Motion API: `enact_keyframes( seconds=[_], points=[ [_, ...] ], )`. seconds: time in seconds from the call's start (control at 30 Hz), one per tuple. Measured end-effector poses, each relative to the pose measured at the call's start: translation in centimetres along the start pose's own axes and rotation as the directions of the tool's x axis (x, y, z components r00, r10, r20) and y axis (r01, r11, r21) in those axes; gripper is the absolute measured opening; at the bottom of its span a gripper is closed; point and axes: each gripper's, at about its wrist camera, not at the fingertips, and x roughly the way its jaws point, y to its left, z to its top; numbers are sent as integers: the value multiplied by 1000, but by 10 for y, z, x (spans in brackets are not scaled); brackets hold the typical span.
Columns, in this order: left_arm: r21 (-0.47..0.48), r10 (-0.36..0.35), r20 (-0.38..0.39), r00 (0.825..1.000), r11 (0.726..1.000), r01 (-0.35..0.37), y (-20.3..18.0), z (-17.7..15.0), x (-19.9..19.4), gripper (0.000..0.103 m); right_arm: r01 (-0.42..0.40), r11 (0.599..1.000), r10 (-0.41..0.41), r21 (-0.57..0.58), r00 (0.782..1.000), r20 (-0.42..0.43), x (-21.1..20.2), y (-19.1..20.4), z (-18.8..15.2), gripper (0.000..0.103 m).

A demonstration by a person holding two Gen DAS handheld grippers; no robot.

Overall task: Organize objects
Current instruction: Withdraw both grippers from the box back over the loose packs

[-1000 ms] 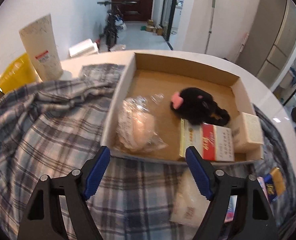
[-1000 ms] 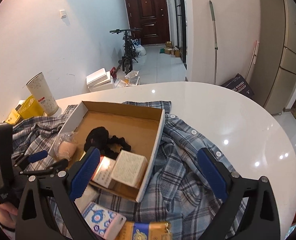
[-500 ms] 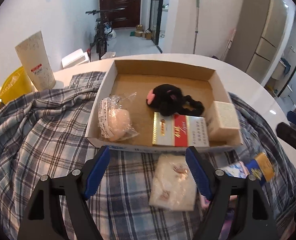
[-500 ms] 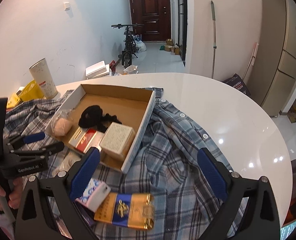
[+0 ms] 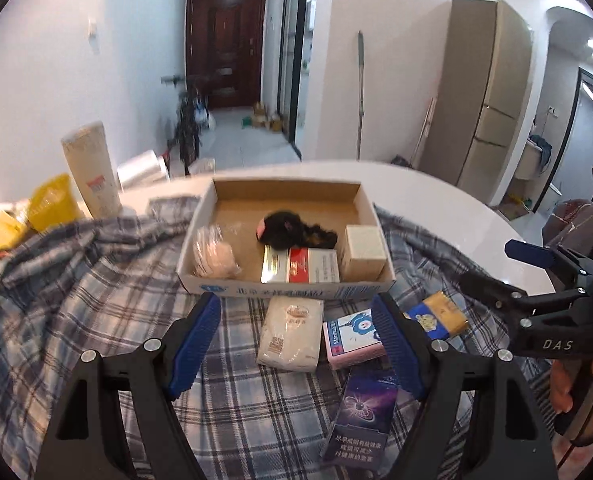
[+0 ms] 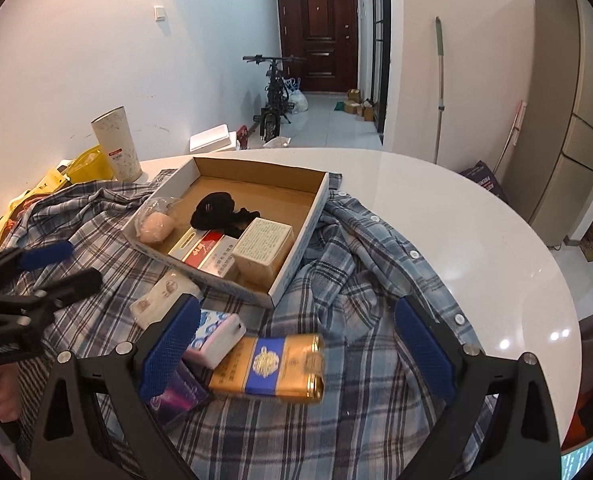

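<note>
Gold-and-blue pack [image 6: 270,370] flat on plaid shirt [image 6: 356,280], long axis crosswise, both grippers' fingers spread, empty

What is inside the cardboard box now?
The cardboard box holds a bagged bun, black plush toy, red-and-white carton and beige box. Anything beneath them is hidden.

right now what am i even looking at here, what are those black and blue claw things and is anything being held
Each is a hand-held gripper a person carries, with a camera looking along its blue-padded fingers. One picture looks from the left hand-held gripper, the other from the right hand-held gripper. Both are open and hold nothing. On the white table lies a plaid shirt with an open cardboard box on it. A gold and blue pack, a pink packet, a white packet and a purple box lie outside it.
</note>
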Motion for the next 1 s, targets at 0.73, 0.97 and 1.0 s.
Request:
enact_keyframes(
  seconds=[0.73, 0.97, 1.0],
  points=[
    [85, 17, 124, 992, 996, -27, -25, -50, -61, 88, -10, 1000, 11, -8, 996, 83, -61, 7, -44, 98],
    [55, -11, 82, 997, 998, 6, -26, -64, -52, 88, -27, 1000, 28, -13, 994, 103, -73, 10, -60, 100],
    [50, -9, 84, 996, 999, 5, -25, -65, -51, 88, -16, 1000, 18, -17, 994, 105, -72, 11, -61, 102]
  ],
)
